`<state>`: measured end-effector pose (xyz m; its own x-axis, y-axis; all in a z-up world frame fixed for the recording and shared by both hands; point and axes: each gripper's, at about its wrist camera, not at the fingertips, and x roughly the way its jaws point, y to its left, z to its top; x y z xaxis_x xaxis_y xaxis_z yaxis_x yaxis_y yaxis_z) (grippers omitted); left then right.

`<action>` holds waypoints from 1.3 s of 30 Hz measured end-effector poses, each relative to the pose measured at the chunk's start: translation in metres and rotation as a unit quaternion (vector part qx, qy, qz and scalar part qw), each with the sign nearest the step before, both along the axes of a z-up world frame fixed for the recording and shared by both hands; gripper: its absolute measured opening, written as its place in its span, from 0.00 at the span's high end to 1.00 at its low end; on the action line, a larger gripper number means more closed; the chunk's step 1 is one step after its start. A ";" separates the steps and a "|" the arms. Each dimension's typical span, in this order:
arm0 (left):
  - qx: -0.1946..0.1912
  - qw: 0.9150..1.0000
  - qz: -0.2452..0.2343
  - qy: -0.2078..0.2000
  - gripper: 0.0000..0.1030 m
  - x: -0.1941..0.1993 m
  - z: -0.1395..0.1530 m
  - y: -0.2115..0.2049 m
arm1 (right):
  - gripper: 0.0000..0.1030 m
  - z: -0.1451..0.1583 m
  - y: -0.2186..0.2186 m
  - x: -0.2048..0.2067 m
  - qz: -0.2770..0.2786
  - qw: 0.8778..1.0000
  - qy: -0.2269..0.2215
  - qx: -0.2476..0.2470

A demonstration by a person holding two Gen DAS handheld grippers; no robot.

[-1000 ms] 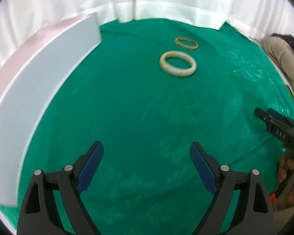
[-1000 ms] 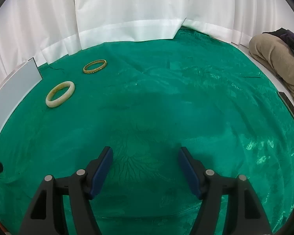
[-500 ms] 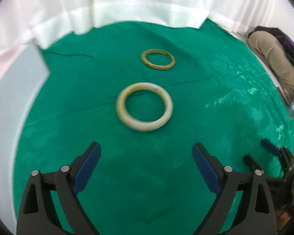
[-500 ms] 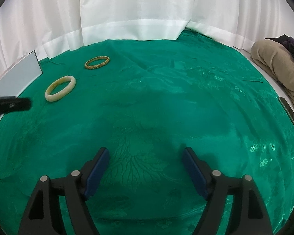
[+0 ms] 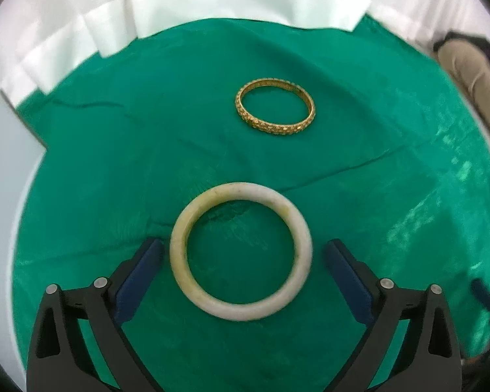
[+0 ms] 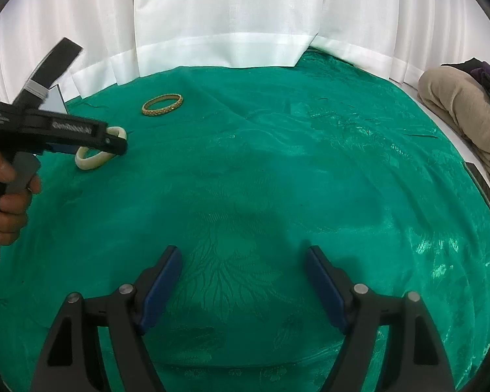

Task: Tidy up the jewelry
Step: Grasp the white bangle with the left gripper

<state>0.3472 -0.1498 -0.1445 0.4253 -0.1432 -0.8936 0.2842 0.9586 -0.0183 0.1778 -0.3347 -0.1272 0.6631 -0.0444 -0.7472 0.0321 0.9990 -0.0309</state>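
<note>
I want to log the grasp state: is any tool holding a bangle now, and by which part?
Nothing is held. The left tool is open, its fingers on either side of the white bangle without touching it. The right tool is open over bare green cloth.

The right black two-finger gripper with blue pads (image 6: 243,281) hangs with its jaws spread wide over the near middle of the green patterned cloth-covered table (image 6: 310,179), nothing between them. Near the far left edge, the left black handheld gripper (image 6: 114,142), gripped by a bare hand (image 6: 6,196), reaches over a cream stone bangle (image 6: 92,160) lying flat. Beyond it lies a gold patterned bangle (image 6: 162,105). White curtains (image 6: 228,16) border the far edge.
</note>
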 end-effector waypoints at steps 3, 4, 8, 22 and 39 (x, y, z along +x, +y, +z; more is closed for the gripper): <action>-0.007 1.000 0.014 -0.007 0.02 -0.002 0.000 0.005 | 0.22 0.000 0.000 -0.001 0.000 1.000 0.000 0.000; -0.009 1.000 0.019 -0.009 0.03 -0.004 0.001 0.009 | 0.22 0.000 0.000 -0.001 0.000 1.000 -0.001 0.001; -0.007 0.999 0.027 -0.018 0.20 -0.009 0.007 0.016 | 0.22 0.001 0.000 -0.001 0.000 1.000 -0.001 0.002; -0.013 0.996 0.079 -0.035 0.21 -0.087 0.026 0.099 | 0.22 0.000 0.003 0.000 0.000 1.000 0.001 -0.004; -0.003 0.984 0.175 -0.043 0.05 -0.171 -0.001 0.190 | 0.22 0.064 0.034 0.071 0.099 0.991 0.045 0.080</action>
<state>0.1760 0.0397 -0.1456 0.5241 0.0212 -0.8514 -0.0632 0.9979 -0.0141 0.2491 -0.3009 -0.0632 0.5779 0.2042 -0.7901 -0.1614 0.9777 0.1346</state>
